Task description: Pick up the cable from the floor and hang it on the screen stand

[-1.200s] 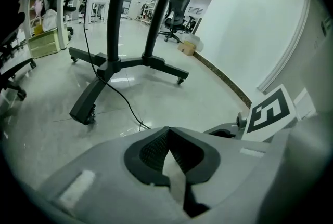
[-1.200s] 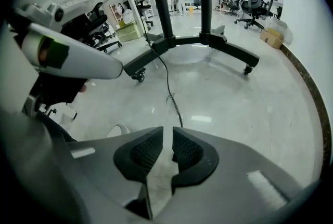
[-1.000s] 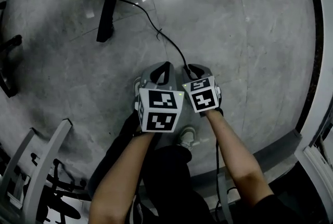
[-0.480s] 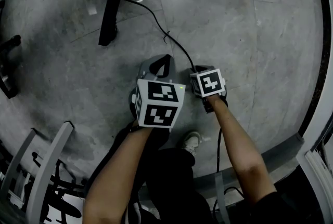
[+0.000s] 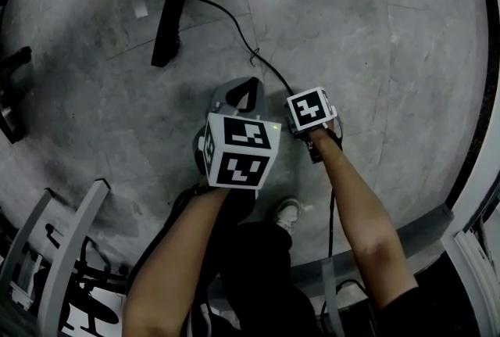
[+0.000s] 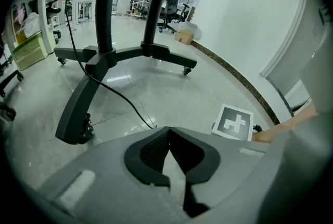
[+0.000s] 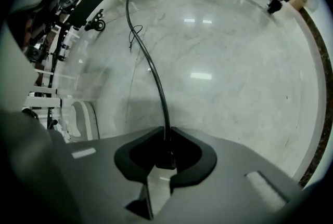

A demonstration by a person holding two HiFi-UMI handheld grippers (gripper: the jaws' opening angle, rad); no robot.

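Marble floor (image 5: 406, 77), own view alone shows right hand-held gripper (image 7: 168, 132) clamping cable (image 7: 157, 78), left hand-held gripper (image 6: 169, 130) clenched empty.

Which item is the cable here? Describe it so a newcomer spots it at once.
A black stand spreads its legs over the grey floor. Past them a thin black cable snakes to the right gripper, shut on it. Unlike the thick, straight legs, it is thin and curving.

Dim head view; lamp glare on glossy floor (image 5: 406, 93); fisheye-dark edges.
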